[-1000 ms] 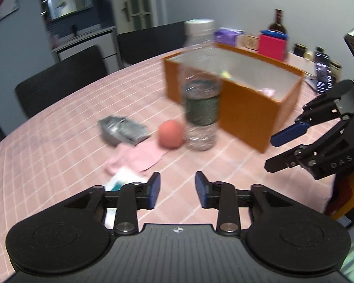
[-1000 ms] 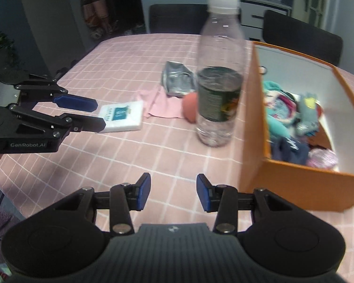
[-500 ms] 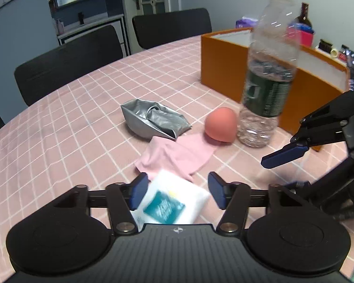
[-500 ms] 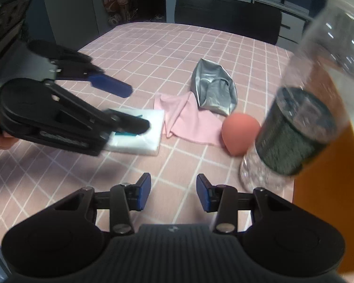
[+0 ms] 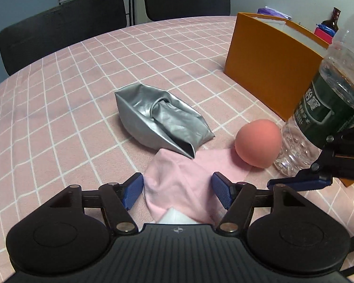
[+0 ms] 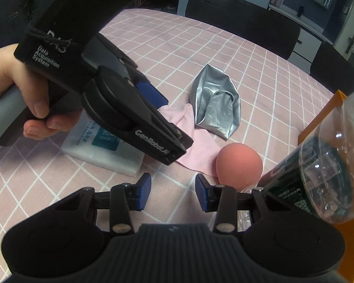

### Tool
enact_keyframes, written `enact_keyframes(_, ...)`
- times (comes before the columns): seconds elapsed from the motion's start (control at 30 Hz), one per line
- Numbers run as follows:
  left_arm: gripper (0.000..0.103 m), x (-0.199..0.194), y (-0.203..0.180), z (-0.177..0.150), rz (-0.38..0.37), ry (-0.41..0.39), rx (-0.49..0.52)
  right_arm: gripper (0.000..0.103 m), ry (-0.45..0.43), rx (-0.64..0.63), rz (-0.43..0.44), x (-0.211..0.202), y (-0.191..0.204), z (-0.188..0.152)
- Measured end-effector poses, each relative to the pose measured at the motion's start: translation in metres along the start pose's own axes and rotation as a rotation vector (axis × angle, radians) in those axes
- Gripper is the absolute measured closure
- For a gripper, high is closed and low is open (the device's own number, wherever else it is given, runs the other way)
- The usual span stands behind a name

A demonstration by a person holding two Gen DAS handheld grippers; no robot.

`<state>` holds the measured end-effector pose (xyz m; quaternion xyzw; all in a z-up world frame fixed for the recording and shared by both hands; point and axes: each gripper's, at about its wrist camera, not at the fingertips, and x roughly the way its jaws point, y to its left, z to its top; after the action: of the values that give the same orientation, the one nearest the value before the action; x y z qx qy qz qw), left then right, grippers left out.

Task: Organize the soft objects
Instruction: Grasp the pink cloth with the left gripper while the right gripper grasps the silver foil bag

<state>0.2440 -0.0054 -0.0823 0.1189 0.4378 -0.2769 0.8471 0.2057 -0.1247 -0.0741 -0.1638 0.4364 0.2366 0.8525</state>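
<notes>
A pink cloth [image 5: 177, 184] lies on the pink checked tablecloth, and also shows in the right wrist view [image 6: 195, 146]. My left gripper [image 5: 177, 188] is open with its jaws on either side of the cloth's near end, low over the table. A silver crumpled pouch [image 5: 162, 118] lies just beyond the cloth. A salmon sponge ball [image 5: 257, 145] rests on the cloth's right corner. My right gripper [image 6: 173, 192] is open and empty, just short of the ball [image 6: 238, 165]. A white tissue pack [image 6: 101, 148] lies under the left gripper.
A clear water bottle [image 5: 323, 108] with a dark label stands right of the ball, close to the right gripper. An orange box [image 5: 266, 70] stands behind it. Black chairs [image 5: 63, 23] line the table's far edge.
Both grippers moved forward and lower toward the soft items. My left gripper passed over the tissue pack and now straddles the pink cloth. The bottle shifted to the right of both views.
</notes>
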Motion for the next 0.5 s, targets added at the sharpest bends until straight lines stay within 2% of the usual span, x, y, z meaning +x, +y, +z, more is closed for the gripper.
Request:
enact_keyframes(0.07, 0.049, -0.001, -0.005, -0.001, 0.039, -0.009, 0.017, 0.063, 0.004, -0.003, 0.001, -0.003, 0.001, 0.0)
enact_keyframes(0.1, 0.06, -0.002, -0.005, 0.0, 0.044, -0.015, 0.015, 0.063, 0.006, -0.004, -0.001, -0.002, 0.001, 0.0)
enact_keyframes(0.17, 0.075, -0.004, -0.006, -0.001, 0.059, -0.023, 0.006, 0.063, 0.008, -0.007, -0.001, -0.001, 0.002, 0.002)
enact_keyframes(0.27, 0.093, -0.006, -0.007, -0.003, 0.063, -0.04, 0.004, 0.063, 0.004, -0.016, -0.004, -0.005, 0.005, 0.005)
enact_keyframes(0.5, 0.094, -0.044, 0.009, 0.0, 0.105, -0.091, -0.022, 0.06, -0.042, -0.013, -0.03, -0.005, 0.003, 0.022)
